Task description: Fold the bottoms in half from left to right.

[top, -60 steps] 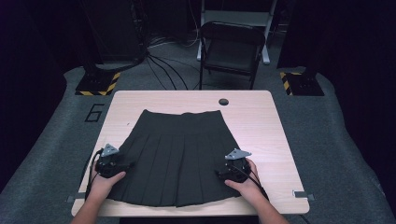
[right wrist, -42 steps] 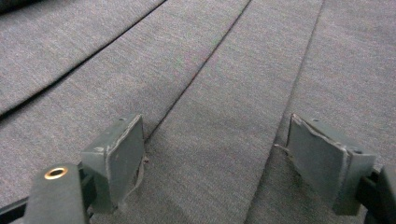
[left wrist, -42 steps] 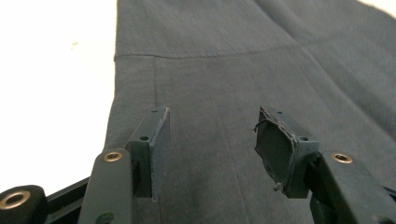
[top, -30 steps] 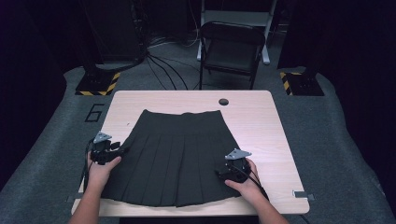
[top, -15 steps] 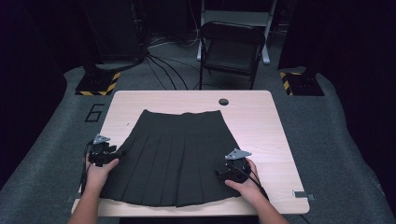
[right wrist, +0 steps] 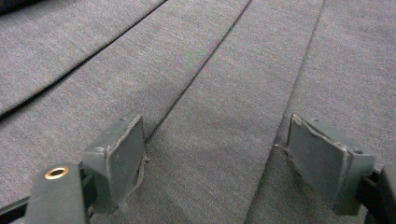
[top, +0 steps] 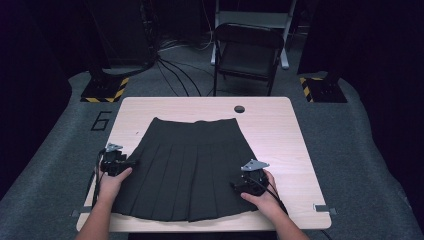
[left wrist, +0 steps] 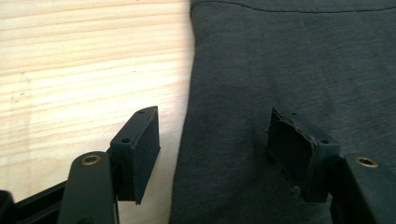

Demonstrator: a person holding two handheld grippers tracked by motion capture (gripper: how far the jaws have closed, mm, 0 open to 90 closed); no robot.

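A light wooden table point(top: 295, 135) is seen from above, with a small dark round hole point(top: 239, 109) at about 12 o'clock near its far edge. A dark grey pleated skirt point(top: 192, 170) is laid flat across the table's middle, its narrow waistband toward 12 o'clock and its wide hem fanned toward 6 o'clock; straight pleat folds are shown running lengthwise over matte, finely woven cloth point(right wrist: 210, 70). The left gripper point(top: 116, 162) is held at 9 o'clock at the skirt's side edge; its jaws are spread wide point(left wrist: 212, 144), one above bare wood, the other above the fabric. The right gripper point(top: 248, 184) is held at about 4 o'clock over the pleats, its jaws likewise parted point(right wrist: 215, 149), with nothing pinched between them.
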